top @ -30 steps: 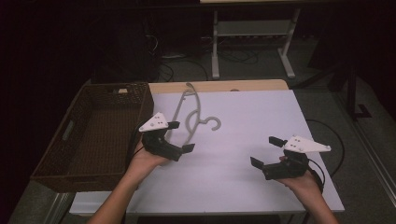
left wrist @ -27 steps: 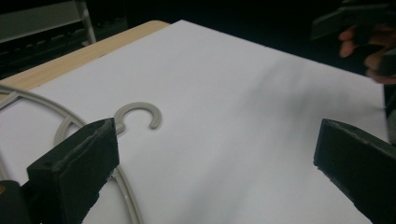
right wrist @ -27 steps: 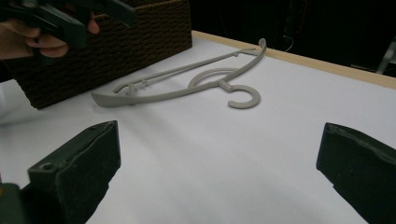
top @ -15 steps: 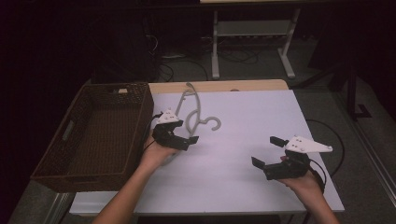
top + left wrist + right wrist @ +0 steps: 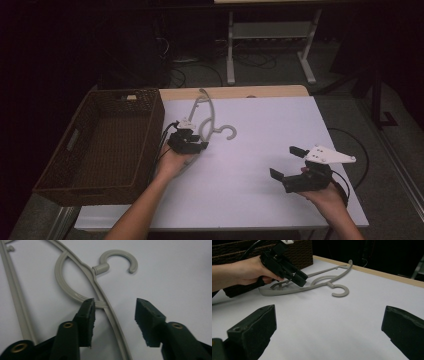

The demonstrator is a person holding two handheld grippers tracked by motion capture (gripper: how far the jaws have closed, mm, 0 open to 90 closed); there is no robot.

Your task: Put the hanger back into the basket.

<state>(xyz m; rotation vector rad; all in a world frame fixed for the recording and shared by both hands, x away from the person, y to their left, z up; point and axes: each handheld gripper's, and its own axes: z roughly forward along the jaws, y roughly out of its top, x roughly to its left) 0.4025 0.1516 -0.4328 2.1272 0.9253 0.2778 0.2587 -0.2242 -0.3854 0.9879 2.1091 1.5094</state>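
Left gripper point(image 5: 199, 146) is down over the grey hanger point(image 5: 209, 114), which lies flat on the white table point(image 5: 270, 125) beside the wicker basket point(image 5: 107, 137); its jaws have just been closing, straddling the hanger's arm below the neck (not yet pinching). Right gripper point(image 5: 286, 162) waits well apart, jaws spread wide, holding nothing, probably leaving room.

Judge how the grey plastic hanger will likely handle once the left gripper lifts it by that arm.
The hanger looks thin and moulded, so probably light and fairly stiff. The left gripper straddles one arm off-centre, its jaws just closing, so it may swing or tilt. It lies flat, so rolling seems unlikely.
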